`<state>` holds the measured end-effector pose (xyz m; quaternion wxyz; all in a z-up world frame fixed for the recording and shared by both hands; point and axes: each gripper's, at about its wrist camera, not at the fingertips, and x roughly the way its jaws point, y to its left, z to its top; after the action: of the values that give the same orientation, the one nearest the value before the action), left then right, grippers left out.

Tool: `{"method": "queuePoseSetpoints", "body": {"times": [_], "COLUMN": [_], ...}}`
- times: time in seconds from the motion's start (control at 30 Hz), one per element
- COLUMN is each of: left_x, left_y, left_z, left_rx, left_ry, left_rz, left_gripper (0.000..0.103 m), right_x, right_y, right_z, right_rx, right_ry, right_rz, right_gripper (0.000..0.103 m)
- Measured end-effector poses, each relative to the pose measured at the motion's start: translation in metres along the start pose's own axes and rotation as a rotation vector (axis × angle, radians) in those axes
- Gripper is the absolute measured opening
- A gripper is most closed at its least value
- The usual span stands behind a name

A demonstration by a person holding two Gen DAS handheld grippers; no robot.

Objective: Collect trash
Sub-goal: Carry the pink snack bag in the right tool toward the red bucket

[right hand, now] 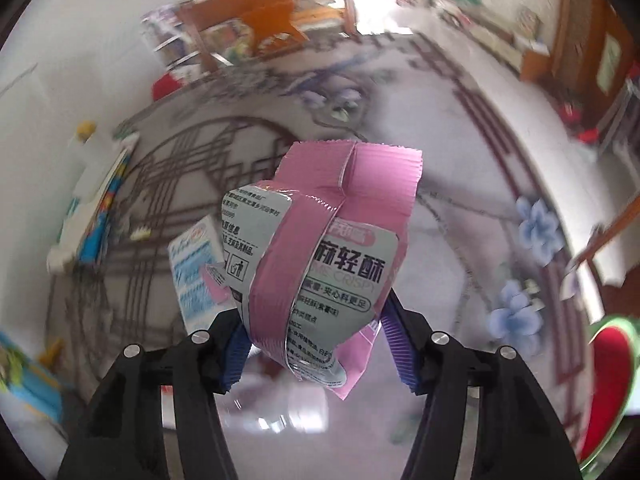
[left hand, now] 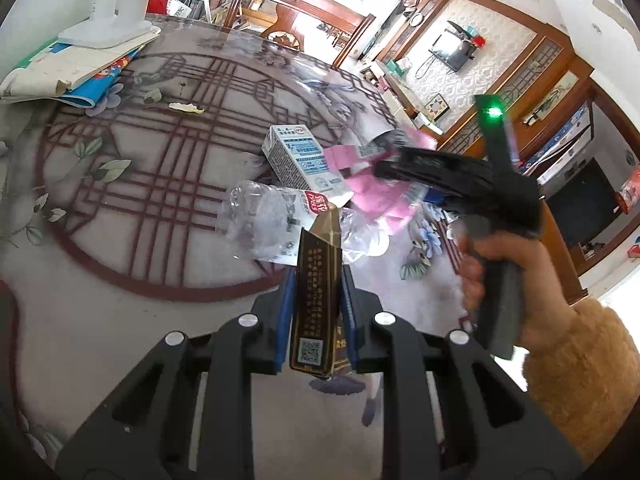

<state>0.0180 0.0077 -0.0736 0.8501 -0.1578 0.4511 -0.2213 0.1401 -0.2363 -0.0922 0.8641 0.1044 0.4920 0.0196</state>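
Observation:
My left gripper (left hand: 316, 300) is shut on a dark brown and gold flat carton (left hand: 316, 312), held above the table. Just beyond its tips lie a crushed clear plastic bottle (left hand: 264, 220) and a white and blue milk carton (left hand: 300, 160). My right gripper (right hand: 316, 344) holds a pink and grey snack wrapper (right hand: 320, 264) between its blue pads, lifted over the table. In the left wrist view the right gripper (left hand: 384, 160) shows with the pink wrapper (left hand: 380, 196), held by a hand in a tan sleeve. The milk carton (right hand: 196, 264) lies to the wrapper's left.
The round table has a glass top with a dark red lattice pattern (left hand: 160, 184). Books and papers (left hand: 80, 72) with a white cup and stand are at its far left. A small scrap (left hand: 186, 108) lies mid-table. A red and green plate (right hand: 612, 380) is at right.

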Motion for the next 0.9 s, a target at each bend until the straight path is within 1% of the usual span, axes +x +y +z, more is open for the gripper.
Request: {"method": "queuePoseSetpoints", "body": {"times": [0.07,0.27,0.43,0.5,0.57,0.67,0.7,0.73,0.8,0.9], "left_x": [0.001,0.003,0.004,0.004,0.002,-0.003,-0.004,-0.005,-0.006,-0.005], "left_y": [-0.001,-0.002,-0.005,-0.006,-0.007,-0.01,-0.012,-0.014,-0.015,-0.015], "left_z": [0.0,-0.002,-0.003,-0.003,-0.004,-0.003,-0.004,-0.004,-0.004,-0.004], "left_rx": [0.006,0.021,0.052,0.059,0.065,0.083,0.088,0.093,0.099,0.093], "left_ry": [-0.004,-0.012,-0.03,-0.041,-0.069,-0.109,-0.118,-0.126,-0.14,-0.149], "left_rz": [0.014,0.06,0.108,0.122,0.137,0.164,0.171,0.178,0.193,0.204], "left_gripper": [0.021,0.021,0.021,0.021,0.021,0.021,0.021,0.021,0.021,0.021], "right_x": [-0.014,-0.074,-0.124,-0.137,-0.148,-0.151,-0.148,-0.143,-0.139,-0.134], "right_y": [0.001,0.001,-0.008,-0.014,-0.024,-0.039,-0.044,-0.049,-0.063,-0.07], "right_z": [-0.007,-0.035,-0.074,-0.087,-0.104,-0.127,-0.131,-0.132,-0.128,-0.125], "right_rx": [-0.04,-0.143,-0.214,-0.222,-0.222,-0.235,-0.23,-0.206,-0.116,-0.08], "right_ry": [-0.022,-0.114,-0.2,-0.225,-0.264,-0.347,-0.339,-0.308,-0.288,-0.277], "right_rz": [0.009,0.083,0.12,0.125,0.12,0.058,0.042,0.04,0.103,0.086], "right_gripper": [0.057,0.056,0.057,0.057,0.057,0.057,0.057,0.057,0.057,0.057]}}
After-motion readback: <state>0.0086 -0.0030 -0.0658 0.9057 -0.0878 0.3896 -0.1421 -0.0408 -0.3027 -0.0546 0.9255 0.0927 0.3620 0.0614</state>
